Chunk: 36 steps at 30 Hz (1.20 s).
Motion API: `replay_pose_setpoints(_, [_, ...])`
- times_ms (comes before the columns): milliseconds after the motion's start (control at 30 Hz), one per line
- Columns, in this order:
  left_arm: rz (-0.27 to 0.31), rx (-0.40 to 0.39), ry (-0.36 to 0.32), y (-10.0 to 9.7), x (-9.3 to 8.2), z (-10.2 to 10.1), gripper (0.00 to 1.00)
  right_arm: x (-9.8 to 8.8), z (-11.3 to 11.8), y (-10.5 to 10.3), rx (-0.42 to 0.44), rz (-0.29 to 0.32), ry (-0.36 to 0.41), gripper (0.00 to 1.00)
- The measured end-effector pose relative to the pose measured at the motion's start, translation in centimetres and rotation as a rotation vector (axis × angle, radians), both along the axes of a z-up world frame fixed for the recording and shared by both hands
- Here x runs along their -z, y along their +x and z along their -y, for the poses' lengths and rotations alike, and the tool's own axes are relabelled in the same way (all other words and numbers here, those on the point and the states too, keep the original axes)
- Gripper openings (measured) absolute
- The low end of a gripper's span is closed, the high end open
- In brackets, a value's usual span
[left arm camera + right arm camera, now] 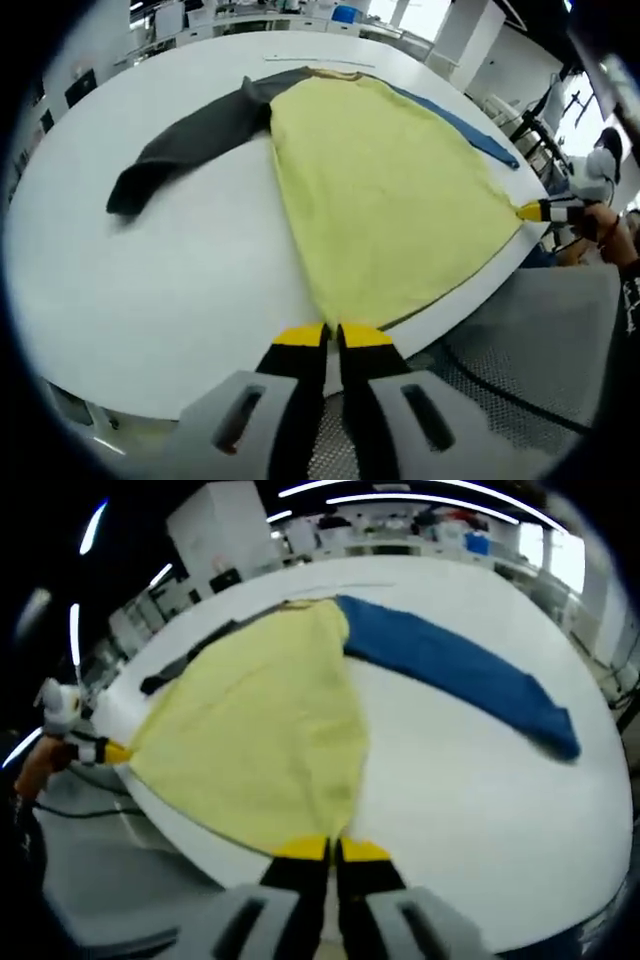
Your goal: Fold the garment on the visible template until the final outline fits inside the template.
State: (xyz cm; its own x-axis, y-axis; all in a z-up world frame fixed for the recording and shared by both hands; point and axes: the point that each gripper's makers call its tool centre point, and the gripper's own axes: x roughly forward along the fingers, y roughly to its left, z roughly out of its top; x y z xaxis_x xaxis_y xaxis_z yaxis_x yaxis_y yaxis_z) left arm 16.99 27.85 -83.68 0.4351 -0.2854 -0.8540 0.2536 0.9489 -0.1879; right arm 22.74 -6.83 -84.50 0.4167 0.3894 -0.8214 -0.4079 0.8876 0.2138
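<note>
A long-sleeved garment lies flat on a round white table (pixel 150 300). Its body (pixel 380 190) is yellow, with one dark grey sleeve (pixel 190 140) and one blue sleeve (pixel 455 125). My left gripper (pixel 333 335) is shut on one corner of the yellow hem at the table's near edge. The right gripper (pixel 545 210), held by a person's hand, pinches the other hem corner. In the right gripper view, my right gripper (pixel 333 848) is shut on the yellow body's (pixel 260 730) hem, the blue sleeve (pixel 460 675) stretches away to the right, and the left gripper (pixel 108 750) holds the far corner.
A grey mesh chair seat (pixel 540 330) stands just off the table's edge below the hem. Benches and equipment (pixel 250 15) line the back of the room. A thin pale line (pixel 320 61) runs across the table beyond the collar.
</note>
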Motion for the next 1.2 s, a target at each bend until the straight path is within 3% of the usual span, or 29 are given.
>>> replay_pose_setpoints(133, [0.018,0.032,0.026,0.0,-0.2,0.0,0.08,0.2,0.1,0.5,0.002,0.009,0.014,0.02])
replay_pose_setpoints(300, [0.064,0.051,0.036,0.8,-0.7,-0.3,0.3,-0.6,-0.4,0.8,0.003,0.014,0.058,0.29])
replay_pose_setpoints(367, [0.089,0.027,-0.006,1.3,-1.2,-0.3,0.36,-1.0,-0.3,1.2,-0.003,0.026,0.054,0.36])
replay_pose_setpoints(600, [0.193,0.02,-0.013,3.3,-2.5,-1.0,0.58,-2.5,-0.5,2.8,-0.02,0.079,0.08,0.58])
replay_pose_setpoints(867, [0.297,0.021,-0.016,5.0,-4.5,-0.9,0.76,-3.4,0.3,4.4,-0.018,0.123,0.066,0.73])
replay_pose_setpoints(1200, [0.36,0.044,-0.02,6.3,-4.9,-1.4,0.97,-5.7,5.8,10.0,0.081,0.226,0.065,0.75])
